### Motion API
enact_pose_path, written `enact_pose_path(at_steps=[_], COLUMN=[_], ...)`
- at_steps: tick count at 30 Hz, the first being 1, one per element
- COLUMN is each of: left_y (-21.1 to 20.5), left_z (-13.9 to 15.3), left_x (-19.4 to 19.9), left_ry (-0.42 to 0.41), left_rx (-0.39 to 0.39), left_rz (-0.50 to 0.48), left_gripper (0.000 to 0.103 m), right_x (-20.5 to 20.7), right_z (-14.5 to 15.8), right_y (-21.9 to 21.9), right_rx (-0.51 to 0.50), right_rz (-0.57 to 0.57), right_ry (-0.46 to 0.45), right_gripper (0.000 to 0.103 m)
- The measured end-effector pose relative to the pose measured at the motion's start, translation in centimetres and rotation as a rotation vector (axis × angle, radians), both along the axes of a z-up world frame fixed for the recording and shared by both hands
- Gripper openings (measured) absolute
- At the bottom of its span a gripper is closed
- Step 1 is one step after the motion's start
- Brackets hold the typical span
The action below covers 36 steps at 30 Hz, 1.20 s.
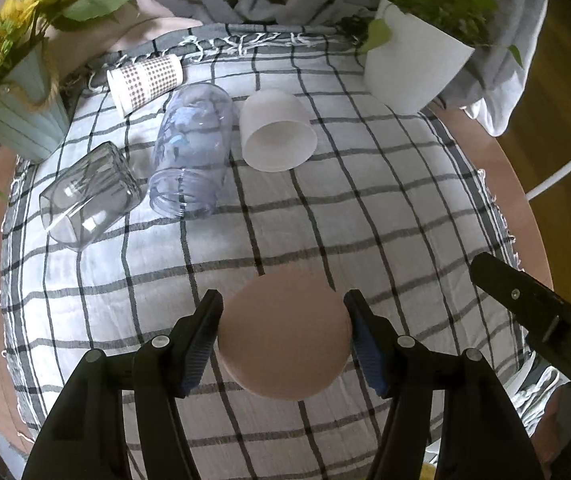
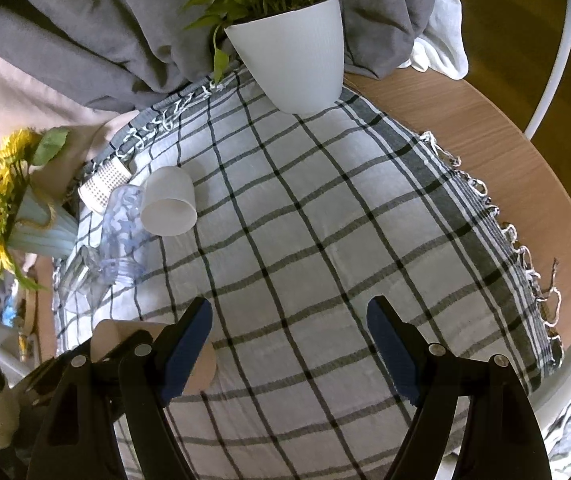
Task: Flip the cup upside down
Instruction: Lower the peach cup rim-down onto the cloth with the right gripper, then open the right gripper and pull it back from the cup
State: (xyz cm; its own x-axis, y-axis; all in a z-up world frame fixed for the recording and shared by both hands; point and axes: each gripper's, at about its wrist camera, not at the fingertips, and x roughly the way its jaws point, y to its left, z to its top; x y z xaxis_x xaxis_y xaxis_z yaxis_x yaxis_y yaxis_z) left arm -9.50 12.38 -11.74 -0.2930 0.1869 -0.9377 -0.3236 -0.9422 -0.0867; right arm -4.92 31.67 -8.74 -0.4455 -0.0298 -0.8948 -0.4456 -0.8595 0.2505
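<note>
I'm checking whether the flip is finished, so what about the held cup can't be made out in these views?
- Pink cup, left wrist view: only its flat closed end shows between the left hand-held gripper pads; rim and wall hidden behind it.
- Right wrist view: cup mostly covered by the right hand-held gripper finger.

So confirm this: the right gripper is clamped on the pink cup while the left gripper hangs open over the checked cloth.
The sides are swapped. The left wrist view shows the left gripper clamped on the pink cup; the right wrist view shows the right gripper hanging open over the checked cloth.
</note>
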Motion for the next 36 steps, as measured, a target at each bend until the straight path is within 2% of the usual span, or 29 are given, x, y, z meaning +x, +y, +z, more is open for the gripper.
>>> enact_pose_path(at_steps=[9,10,12,15,21,22,29,36], left_y=[0.0,-0.1,-0.4,-0.7,-2.5,-3.0,-6.6,-9.2], left_z=[-0.2,-0.2,0.2,1.3,4.2,4.6,7.4,8.5], left_x=[-0.1,-0.1,0.0,0.5,2.1,2.3,4.1,6.9], left_ry=[-0.004,-0.002,0.011,0.057,0.168,0.185,0.309,0.422], left_rx=[0.01,0.013,0.02,0.023,0.02,0.022,-0.008,-0.084], left_rz=[0.004,0.007,0.019,0.031,0.095,0.11,0.194,0.236], left_gripper=[0.064,0.067,0.082,0.093,0.103,0.103,0.103,0.103], right_x=[0.6,0.6,0.6,0.9,1.8,2.2,4.0,5.6], right_z=[-0.1,-0.1,-0.1,0.5,2.8,3.5,7.7,10.1], right_y=[-0.1,-0.1,0.0,0.0,-0.4,-0.6,-3.1,-7.4], right_rx=[0.017,0.017,0.021,0.039,0.064,0.075,0.152,0.253], right_rz=[-0.01,-0.009,-0.005,-0.016,-0.032,-0.027,0.022,0.152], right_ry=[-0.013,-0.015,-0.012,-0.007,0.033,0.051,0.2,0.304], right_gripper=[0.08,0.08,0.08,0.08,0.082,0.084,0.087,0.092])
